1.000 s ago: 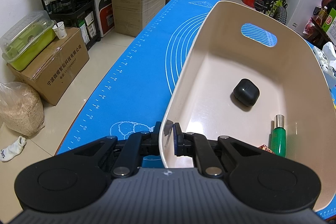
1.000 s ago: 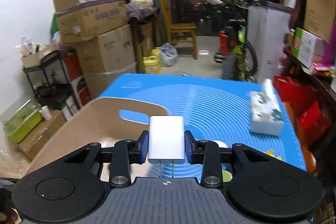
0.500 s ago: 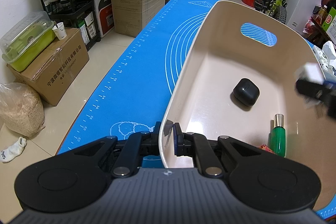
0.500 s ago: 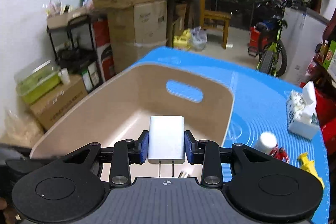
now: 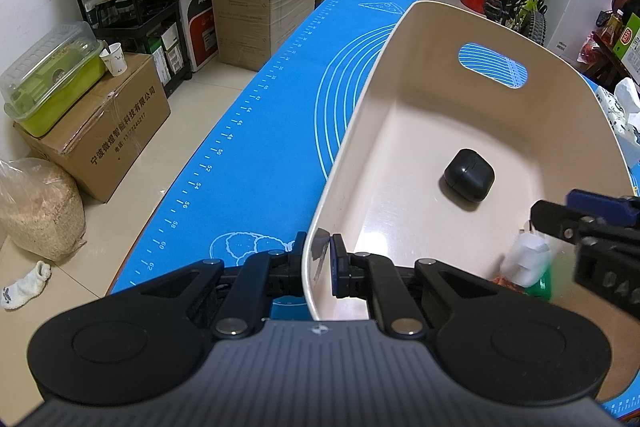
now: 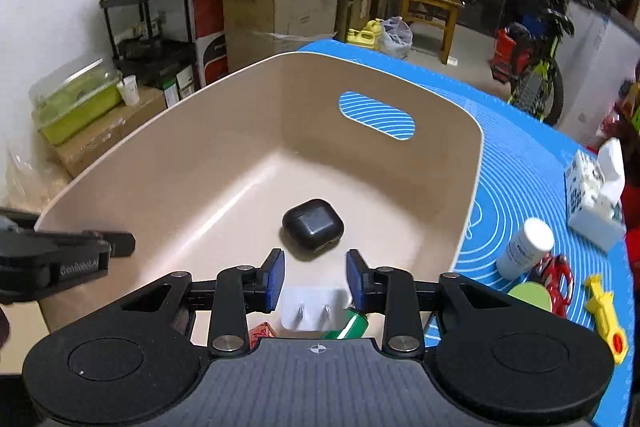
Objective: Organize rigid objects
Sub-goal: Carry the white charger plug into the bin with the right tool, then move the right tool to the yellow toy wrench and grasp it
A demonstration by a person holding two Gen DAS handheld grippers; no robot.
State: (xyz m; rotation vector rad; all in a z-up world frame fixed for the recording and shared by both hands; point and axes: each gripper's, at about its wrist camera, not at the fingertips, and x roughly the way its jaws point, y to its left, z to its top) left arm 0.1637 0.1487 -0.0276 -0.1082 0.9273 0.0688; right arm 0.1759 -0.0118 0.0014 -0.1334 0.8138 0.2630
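A beige bin (image 5: 400, 75) (image 6: 168, 155) stands on the blue mat. My left gripper (image 5: 316, 265) is shut on the bin's near rim. My right gripper (image 6: 315, 281) is open above the bin's near end. Just below its jaws is the white plug charger (image 6: 310, 307), free of the pads, over a green bottle (image 6: 348, 323). The charger also shows blurred in the left wrist view (image 5: 524, 259). A black earbud case (image 5: 468, 175) (image 6: 313, 223) lies on the bin floor. A red wrapper (image 6: 262, 331) lies by the charger.
On the mat right of the bin are a white pill bottle (image 6: 526, 247), a green lid (image 6: 530, 297), a red toy (image 6: 556, 273), a yellow toy gun (image 6: 606, 315) and a tissue pack (image 6: 596, 195). Boxes (image 5: 100, 123), a black shelf and a bicycle stand on the floor around.
My right gripper moved left and down over the bin, then opened and let go of the white charger, which dropped into the bin's near end. My left gripper kept hold of the rim.
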